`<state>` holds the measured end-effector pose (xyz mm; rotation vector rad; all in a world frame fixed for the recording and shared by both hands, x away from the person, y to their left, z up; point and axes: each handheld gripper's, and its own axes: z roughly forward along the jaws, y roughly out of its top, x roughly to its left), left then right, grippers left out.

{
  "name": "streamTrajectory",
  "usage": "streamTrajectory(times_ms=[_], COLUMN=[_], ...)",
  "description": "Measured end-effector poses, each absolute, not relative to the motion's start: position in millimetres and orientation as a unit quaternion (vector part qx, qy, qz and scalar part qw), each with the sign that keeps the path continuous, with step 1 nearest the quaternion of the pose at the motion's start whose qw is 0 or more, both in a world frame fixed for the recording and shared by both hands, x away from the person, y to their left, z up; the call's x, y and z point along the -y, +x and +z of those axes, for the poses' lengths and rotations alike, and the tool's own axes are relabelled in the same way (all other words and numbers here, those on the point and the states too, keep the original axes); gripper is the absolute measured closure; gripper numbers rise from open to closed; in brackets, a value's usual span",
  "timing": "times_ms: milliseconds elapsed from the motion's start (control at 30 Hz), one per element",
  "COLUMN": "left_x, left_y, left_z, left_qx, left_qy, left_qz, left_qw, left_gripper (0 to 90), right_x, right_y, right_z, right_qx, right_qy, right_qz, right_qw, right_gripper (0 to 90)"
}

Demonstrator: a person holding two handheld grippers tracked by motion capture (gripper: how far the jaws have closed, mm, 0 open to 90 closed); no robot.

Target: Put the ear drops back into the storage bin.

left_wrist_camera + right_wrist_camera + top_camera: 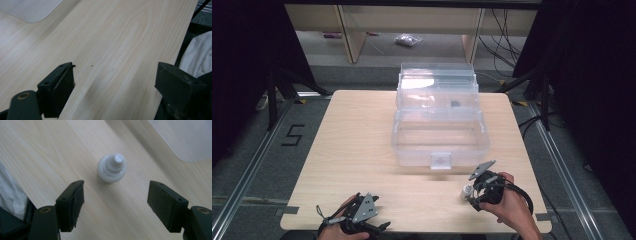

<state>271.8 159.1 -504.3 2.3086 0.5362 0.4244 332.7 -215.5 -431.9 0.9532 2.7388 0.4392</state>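
Where it stands, bottle (111,168) upright, nozzle up

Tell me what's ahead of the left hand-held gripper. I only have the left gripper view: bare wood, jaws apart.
Observer: Nothing between them. The left hand-held gripper sits at the table's near edge, left of centre.
Operator: That clear corner top left?
Observer: The base of a clear plastic box, lid open, mid-table.
Operator: Right side?
Observer: The right hand-held gripper is open, with a small white bottle standing upright just ahead of its jaws, untouched.
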Motion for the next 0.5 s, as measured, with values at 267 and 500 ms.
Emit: streamTrajectory(times_ms=[267,500], left_x=[-159.1,-159.8], left_y=[271.4,271.1], left_z=[-504.6,-503.4], left_qx=[-0.216,-0.21], left_qy=[0.895,0.896], left_qz=[0.161,0.162], left_qw=[0.356,0.357], left_gripper=[15.2,15.2], right_x=[195.9,187.4], right_y=[347.1,360.4], right_z=[-440.0,-446.1], right_qx=[-0.943,-0.953], right_qy=[0.299,0.278], right_qz=[0.115,0.094], right_qw=[0.094,0.077], right_gripper=[36.6,42.5])
